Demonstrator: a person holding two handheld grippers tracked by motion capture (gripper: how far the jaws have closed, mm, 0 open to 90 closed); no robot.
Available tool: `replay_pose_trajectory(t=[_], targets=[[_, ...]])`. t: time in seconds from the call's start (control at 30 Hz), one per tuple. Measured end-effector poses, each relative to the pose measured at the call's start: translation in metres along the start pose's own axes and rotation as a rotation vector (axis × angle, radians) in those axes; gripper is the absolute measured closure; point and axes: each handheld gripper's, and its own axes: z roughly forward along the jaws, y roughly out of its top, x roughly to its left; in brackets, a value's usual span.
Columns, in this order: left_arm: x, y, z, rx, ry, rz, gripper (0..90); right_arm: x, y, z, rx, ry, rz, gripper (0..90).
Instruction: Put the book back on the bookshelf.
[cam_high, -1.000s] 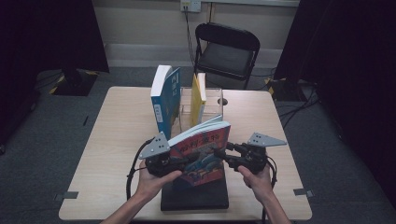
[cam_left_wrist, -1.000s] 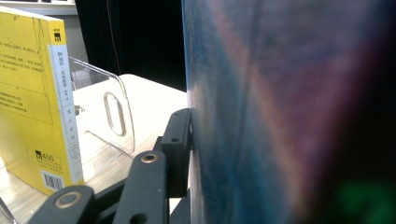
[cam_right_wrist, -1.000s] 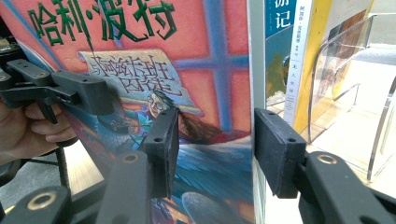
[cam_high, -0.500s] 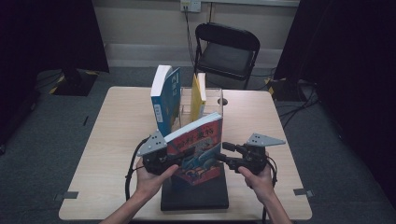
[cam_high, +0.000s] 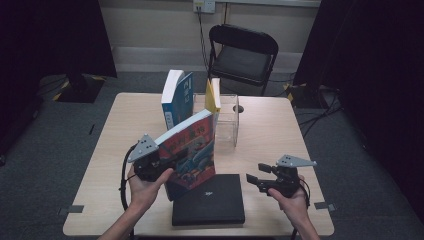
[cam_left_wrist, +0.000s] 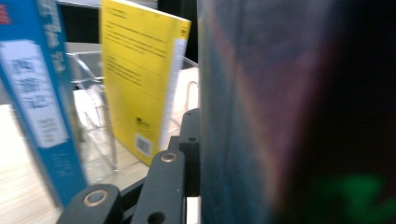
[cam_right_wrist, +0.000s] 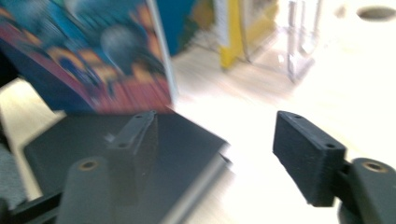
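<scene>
A colourful picture book (cam_high: 189, 150) stands tilted over the front of the table, its lower corner by a flat black book (cam_high: 209, 201). My left gripper (cam_high: 169, 163) is shut on the picture book's left edge. In the left gripper view the picture book (cam_left_wrist: 280, 116) is a blur on the right, with one black finger (cam_left_wrist: 187, 140) pressed against it. To the right of the black book, my right gripper (cam_high: 256, 181) hovers open and holds nothing. In the right gripper view the fingertips (cam_right_wrist: 135, 140) stand wide apart, facing the picture book (cam_right_wrist: 93, 60) and the black book (cam_right_wrist: 93, 154).
A blue book (cam_high: 177, 97) and a yellow book (cam_high: 214, 96) stand upright mid-table by a clear acrylic holder (cam_high: 229, 120). A cable hole (cam_high: 239, 108) lies behind the holder. A black folding chair (cam_high: 245, 55) stands beyond the table's far edge.
My right gripper has let go of the picture book and pulled away to the right. The left gripper has tipped the book more upright and shifted it left.
</scene>
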Motion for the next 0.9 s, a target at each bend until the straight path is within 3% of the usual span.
replay_pose_trajectory(t=[0.3, 0.53, 0.67, 0.8, 0.9], targets=[[0.013, 0.006, 0.011, -0.013, 0.099, -0.018, 74.7, -0.026, -0.033, 0.009, 0.135, -0.148, -0.004, 26.3], [0.016, 0.010, 0.029, -0.005, 0.174, -0.026, 74.7, -0.035, -0.044, 0.022, 0.193, -0.217, -0.002, 23.8], [0.015, 0.014, 0.038, -0.003, 0.210, -0.012, 74.7, -0.034, -0.047, 0.027, 0.205, -0.227, -0.030, 23.1], [0.015, 0.019, 0.046, -0.027, 0.239, -0.043, 74.7, -0.034, -0.051, 0.030, 0.227, -0.243, -0.033, 20.5], [0.013, 0.022, 0.051, -0.021, 0.259, -0.032, 74.7, -0.033, -0.054, 0.033, 0.236, -0.259, -0.053, 18.1]])
